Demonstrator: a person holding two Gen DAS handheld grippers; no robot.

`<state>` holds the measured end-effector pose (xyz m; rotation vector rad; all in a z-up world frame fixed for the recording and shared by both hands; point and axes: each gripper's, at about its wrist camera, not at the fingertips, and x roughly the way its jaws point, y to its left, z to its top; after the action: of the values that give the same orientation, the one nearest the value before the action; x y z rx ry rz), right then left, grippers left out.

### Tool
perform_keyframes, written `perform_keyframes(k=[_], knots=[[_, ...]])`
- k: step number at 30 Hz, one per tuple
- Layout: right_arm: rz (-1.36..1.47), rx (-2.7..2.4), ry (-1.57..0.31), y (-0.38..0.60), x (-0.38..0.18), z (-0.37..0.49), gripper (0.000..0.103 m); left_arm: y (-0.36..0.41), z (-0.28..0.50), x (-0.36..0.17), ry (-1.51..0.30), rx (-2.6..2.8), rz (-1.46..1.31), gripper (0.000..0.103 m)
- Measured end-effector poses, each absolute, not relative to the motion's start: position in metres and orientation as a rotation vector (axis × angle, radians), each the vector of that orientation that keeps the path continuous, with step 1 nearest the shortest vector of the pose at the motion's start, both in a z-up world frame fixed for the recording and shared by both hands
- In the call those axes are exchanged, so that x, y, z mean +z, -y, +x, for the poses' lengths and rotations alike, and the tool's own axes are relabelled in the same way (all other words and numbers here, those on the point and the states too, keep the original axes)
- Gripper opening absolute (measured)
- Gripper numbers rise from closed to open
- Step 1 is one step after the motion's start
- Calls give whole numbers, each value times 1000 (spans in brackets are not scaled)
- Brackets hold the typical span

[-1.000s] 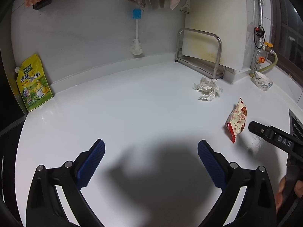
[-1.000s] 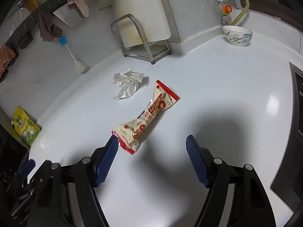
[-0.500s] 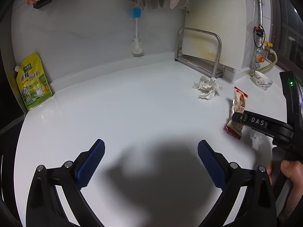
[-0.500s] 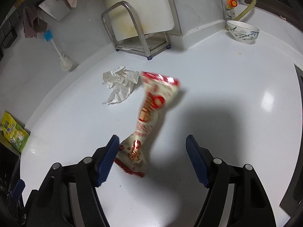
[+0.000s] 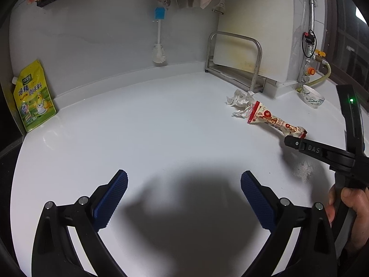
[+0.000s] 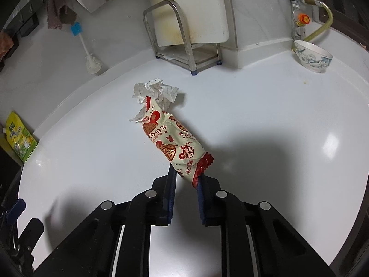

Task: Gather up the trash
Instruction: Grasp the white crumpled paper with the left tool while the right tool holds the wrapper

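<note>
A cream and red snack wrapper [image 6: 171, 142] is pinched at its near end by my right gripper [image 6: 186, 180], which is shut on it and holds it off the white counter. The wrapper also shows in the left wrist view [image 5: 274, 121], sticking out from the right gripper [image 5: 293, 141]. A crumpled white paper [image 6: 154, 91] lies on the counter just beyond the wrapper's far end; it also shows in the left wrist view [image 5: 239, 100]. My left gripper [image 5: 184, 190] is open and empty above the counter's near part.
A metal rack with a white cutting board [image 6: 184, 30] stands at the back. A patterned bowl [image 6: 312, 55] sits at the back right by a gas valve [image 6: 303, 18]. A yellow seasoning pouch [image 5: 33, 97] and a dish brush [image 5: 158, 43] lean on the wall.
My right gripper closed on the snack wrapper and lifted its near end off the counter. The left gripper has stayed still and open.
</note>
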<state>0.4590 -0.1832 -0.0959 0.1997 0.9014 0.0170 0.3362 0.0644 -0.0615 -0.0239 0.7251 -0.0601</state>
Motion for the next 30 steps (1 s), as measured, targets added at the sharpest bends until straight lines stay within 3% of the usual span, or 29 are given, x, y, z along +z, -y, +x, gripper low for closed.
perform_keyframes(k=[11, 30], knots=[[278, 52, -858, 246, -87, 450, 16, -46, 347, -61, -708, -36, -32, 97], [475, 85, -793, 323, -82, 465, 16, 59, 464, -70, -726, 7, 30, 97]])
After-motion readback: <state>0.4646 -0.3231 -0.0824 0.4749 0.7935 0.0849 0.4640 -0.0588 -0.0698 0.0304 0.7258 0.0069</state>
